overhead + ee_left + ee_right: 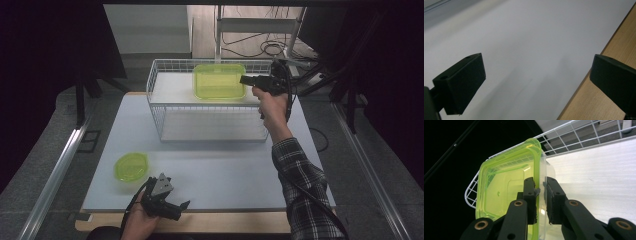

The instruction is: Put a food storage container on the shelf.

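We had the right gripper [248,80] clamped on the rim of the green container [219,81], its jaws nearly closed with the lidded edge pinched between them, as the right gripper view confirmed [540,188]. The container stood on the top shelf of the white wire rack [156,107], toward its right rear. We judged the step to be placing or taking the container at that shelf. The left gripper [172,207] rested near the table's front edge, jaws wide apart and empty, beside a small green lidded tub [131,166]. The next move called for a level, steady carry clear of the rack's wire rim.
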Action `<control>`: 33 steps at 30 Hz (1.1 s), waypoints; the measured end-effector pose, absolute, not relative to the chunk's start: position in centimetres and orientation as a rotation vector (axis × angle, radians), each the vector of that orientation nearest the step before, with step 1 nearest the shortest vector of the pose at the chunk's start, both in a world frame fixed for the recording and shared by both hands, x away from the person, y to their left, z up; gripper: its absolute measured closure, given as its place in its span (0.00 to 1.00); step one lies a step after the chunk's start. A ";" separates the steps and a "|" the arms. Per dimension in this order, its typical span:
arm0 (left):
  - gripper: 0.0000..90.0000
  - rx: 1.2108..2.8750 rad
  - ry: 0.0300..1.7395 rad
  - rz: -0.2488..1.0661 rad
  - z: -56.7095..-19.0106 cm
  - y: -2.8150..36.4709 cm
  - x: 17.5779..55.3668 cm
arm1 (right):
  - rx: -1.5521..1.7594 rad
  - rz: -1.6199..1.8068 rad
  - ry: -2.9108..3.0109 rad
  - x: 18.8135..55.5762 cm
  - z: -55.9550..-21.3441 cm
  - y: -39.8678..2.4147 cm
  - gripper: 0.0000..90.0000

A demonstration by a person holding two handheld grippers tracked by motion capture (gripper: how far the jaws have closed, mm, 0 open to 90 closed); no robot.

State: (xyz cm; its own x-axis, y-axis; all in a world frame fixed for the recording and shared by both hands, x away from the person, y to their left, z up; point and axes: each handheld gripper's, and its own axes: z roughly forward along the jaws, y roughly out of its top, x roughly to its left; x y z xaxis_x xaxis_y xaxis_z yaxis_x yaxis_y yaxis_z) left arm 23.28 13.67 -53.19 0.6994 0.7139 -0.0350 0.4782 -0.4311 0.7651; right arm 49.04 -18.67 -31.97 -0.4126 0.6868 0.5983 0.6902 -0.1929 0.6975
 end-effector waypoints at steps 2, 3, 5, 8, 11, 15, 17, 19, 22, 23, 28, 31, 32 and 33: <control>0.00 2.113 0.905 0.378 -53.2 13.6 23.3 | -1.705 -1.729 -2.016 49.1 -32.0 -18.6 0.85; 0.00 2.116 0.902 0.377 -53.2 13.6 23.3 | -1.709 -1.721 -2.047 49.2 -32.1 -18.5 0.84; 0.00 2.117 0.899 0.377 -53.2 13.6 23.3 | -1.719 -1.710 -2.070 49.3 -32.1 -18.4 0.83; 0.00 2.121 0.896 0.378 -53.2 13.6 23.3 | -1.717 -1.706 -2.091 49.5 -32.1 -18.3 0.82; 0.00 2.126 0.893 0.379 -53.2 13.6 23.3 | -1.723 -1.692 -2.122 49.7 -32.0 -18.2 0.80; 0.00 2.127 0.891 0.380 -53.2 13.6 23.3 | -1.733 -1.669 -2.194 49.9 -31.9 -17.8 0.79; 0.00 2.128 0.890 0.380 -53.2 13.6 23.3 | -1.735 -1.658 -2.201 50.1 -31.9 -17.6 0.78; 0.00 2.129 0.890 0.381 -53.2 13.6 23.2 | -1.732 -1.650 -2.211 50.3 -32.0 -17.5 0.75; 0.00 2.130 0.889 0.381 -53.2 13.6 23.2 | -1.742 -1.646 -2.206 50.4 -32.2 -17.4 0.70; 0.00 2.131 0.889 0.381 -53.2 13.6 23.2 | -1.748 -1.642 -2.222 50.4 -32.2 -17.4 0.68; 0.00 2.133 0.886 0.387 -53.2 13.6 23.2 | -1.744 -1.652 -2.234 50.2 -31.8 -17.3 0.66; 0.00 2.129 0.888 0.384 -53.2 13.6 23.2 | -1.721 -1.667 -2.241 49.8 -31.4 -17.6 0.61; 0.00 2.129 0.889 0.379 -53.2 13.6 23.2 | -1.708 -1.677 -2.243 49.6 -31.3 -17.7 0.58; 0.00 2.124 0.892 0.373 -53.2 13.5 23.2 | -1.698 -1.679 -2.247 49.5 -31.3 -17.7 0.56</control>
